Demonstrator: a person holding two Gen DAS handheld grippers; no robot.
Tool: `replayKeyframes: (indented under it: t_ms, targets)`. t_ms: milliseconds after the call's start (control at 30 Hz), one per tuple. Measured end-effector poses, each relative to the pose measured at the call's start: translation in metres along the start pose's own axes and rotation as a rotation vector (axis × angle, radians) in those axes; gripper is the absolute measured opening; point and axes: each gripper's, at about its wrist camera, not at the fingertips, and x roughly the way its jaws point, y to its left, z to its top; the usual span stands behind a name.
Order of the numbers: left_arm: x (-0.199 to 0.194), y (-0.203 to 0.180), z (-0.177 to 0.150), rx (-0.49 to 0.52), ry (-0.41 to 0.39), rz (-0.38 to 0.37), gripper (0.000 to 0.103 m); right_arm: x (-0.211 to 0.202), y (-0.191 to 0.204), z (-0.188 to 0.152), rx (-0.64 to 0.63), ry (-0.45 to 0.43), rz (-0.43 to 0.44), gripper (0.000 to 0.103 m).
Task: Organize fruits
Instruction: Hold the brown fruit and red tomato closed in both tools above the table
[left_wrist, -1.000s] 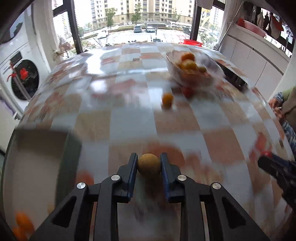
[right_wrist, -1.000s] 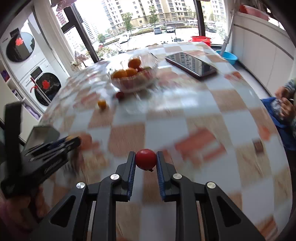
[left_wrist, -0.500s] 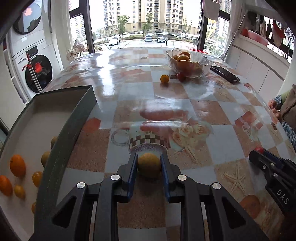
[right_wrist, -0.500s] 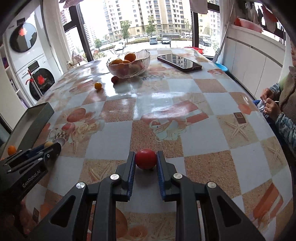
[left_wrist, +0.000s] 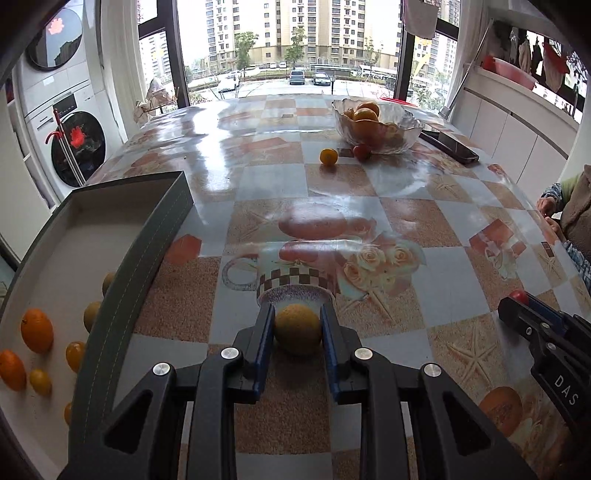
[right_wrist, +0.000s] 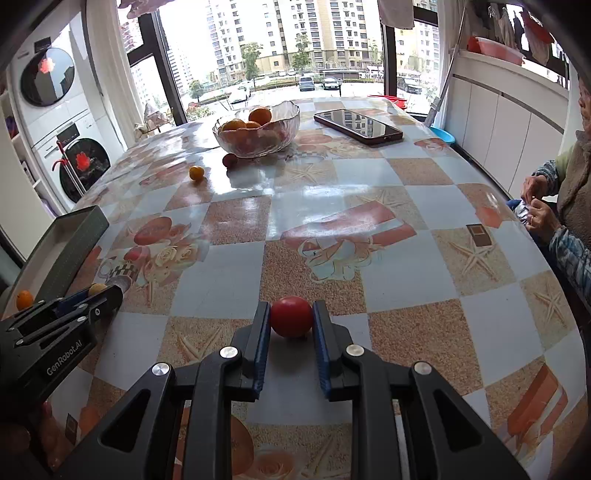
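Near the front edge of the table (left_wrist: 424, 206), the left gripper (left_wrist: 297, 325) squeezes a round yellow fruit (left_wrist: 297, 329) tight. Beside it, the right gripper (right_wrist: 291, 317) squeezes a red tomato (right_wrist: 291, 316). The grey box (left_wrist: 147, 236) sits at the left edge.

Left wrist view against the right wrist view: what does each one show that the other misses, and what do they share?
Only the left wrist view looks into the grey tray, with its small orange and yellow fruits, and shows the left gripper closed on a yellowish fruit head-on.

Only the right wrist view shows the whole phone, the right gripper gripping a red tomato head-on, and the seated person's hands.

Both show the glass bowl of oranges, the loose orange fruit and red fruit beside it, and each other's gripper.
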Motion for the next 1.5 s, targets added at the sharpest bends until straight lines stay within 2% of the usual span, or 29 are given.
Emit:
replayKeyframes:
  t_ms: [1000,1200,1500]
  targets:
    - [0.0,0.001,0.0,-0.005,-0.003,-0.004,0.026,0.001,0.002,0.0,-0.01,0.003,-0.012,0.024]
    - [-0.002,0.0,0.0,0.007,0.019,-0.015,0.026,-0.001,0.004,0.003,-0.041,0.053,-0.033,0.024]
    - [-0.007,0.005,-0.005,-0.007,0.049,-0.028,0.026,-0.014,-0.007,-0.005,0.006,0.104,-0.031,0.024]
